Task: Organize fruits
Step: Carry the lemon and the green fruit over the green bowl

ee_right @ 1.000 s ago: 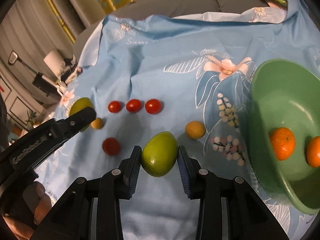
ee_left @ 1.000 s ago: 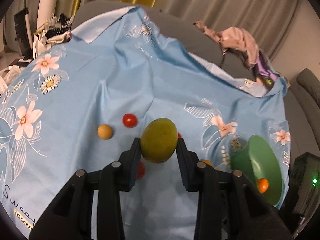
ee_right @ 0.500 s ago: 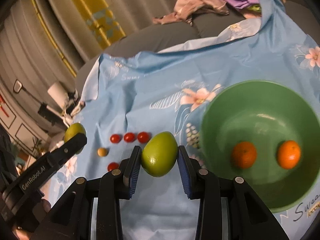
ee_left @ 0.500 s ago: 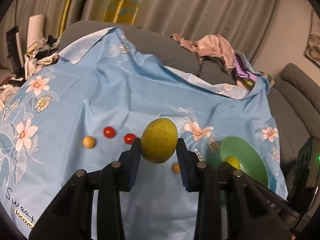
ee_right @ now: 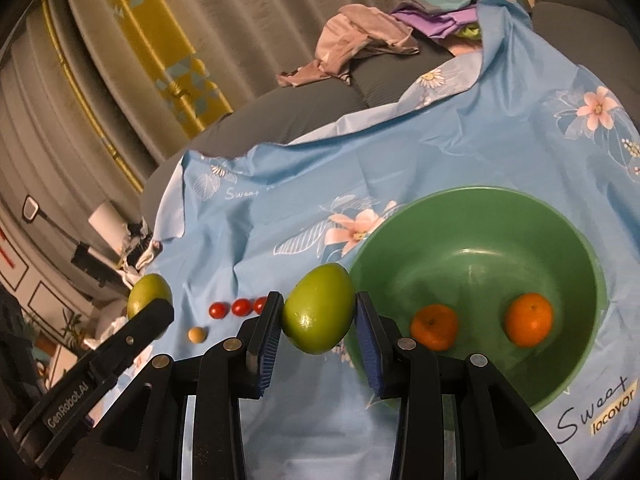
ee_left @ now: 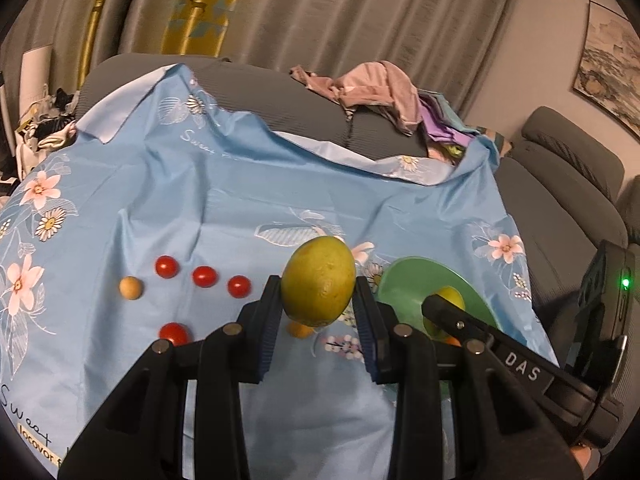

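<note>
My left gripper (ee_left: 318, 304) is shut on a yellow-green mango (ee_left: 318, 282) and holds it above the blue flowered cloth (ee_left: 200, 200). My right gripper (ee_right: 318, 322) is shut on a green mango (ee_right: 318, 308), held in the air at the left rim of the green bowl (ee_right: 560, 248). Two oranges (ee_right: 434, 327) lie in the bowl. The bowl also shows in the left wrist view (ee_left: 404, 280), with the right gripper's arm across it. Several cherry tomatoes (ee_left: 205, 276) and a small tan fruit (ee_left: 130, 288) lie on the cloth to the left.
A small orange fruit (ee_left: 300, 330) lies under the left mango. A pile of clothes (ee_left: 380, 92) sits at the back of the grey sofa (ee_left: 280, 92). A black device with a green light (ee_left: 608, 292) stands at the right.
Both grippers have risen with their mangoes. The right gripper has come closer to the bowl, which now fills more of its view.
</note>
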The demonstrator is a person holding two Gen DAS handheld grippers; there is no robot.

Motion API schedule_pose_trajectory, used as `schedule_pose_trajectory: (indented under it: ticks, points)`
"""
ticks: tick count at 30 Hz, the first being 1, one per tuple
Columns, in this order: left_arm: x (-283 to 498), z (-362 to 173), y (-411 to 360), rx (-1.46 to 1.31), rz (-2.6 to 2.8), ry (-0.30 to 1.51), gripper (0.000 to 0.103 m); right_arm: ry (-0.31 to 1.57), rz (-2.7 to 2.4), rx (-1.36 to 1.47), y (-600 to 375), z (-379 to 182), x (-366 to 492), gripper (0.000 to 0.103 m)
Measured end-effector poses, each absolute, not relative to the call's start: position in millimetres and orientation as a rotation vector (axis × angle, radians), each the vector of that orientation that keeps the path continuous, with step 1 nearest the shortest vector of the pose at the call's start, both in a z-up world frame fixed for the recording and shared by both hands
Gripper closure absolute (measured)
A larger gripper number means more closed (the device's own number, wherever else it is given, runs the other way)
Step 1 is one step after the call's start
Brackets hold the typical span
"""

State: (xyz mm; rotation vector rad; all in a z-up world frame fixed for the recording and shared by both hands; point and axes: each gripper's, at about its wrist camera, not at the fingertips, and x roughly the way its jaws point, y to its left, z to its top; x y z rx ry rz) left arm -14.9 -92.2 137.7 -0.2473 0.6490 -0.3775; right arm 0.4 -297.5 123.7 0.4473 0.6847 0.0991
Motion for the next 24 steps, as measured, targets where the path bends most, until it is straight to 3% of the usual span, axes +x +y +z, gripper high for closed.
schedule_pose_trajectory:
  ticks: [24]
  points:
    - [6.6,116.1,-174.1,-0.12,-0.55,0.769,0.068,0.677,-0.089,0.522,-348.6,117.5,-7.5,0.064]
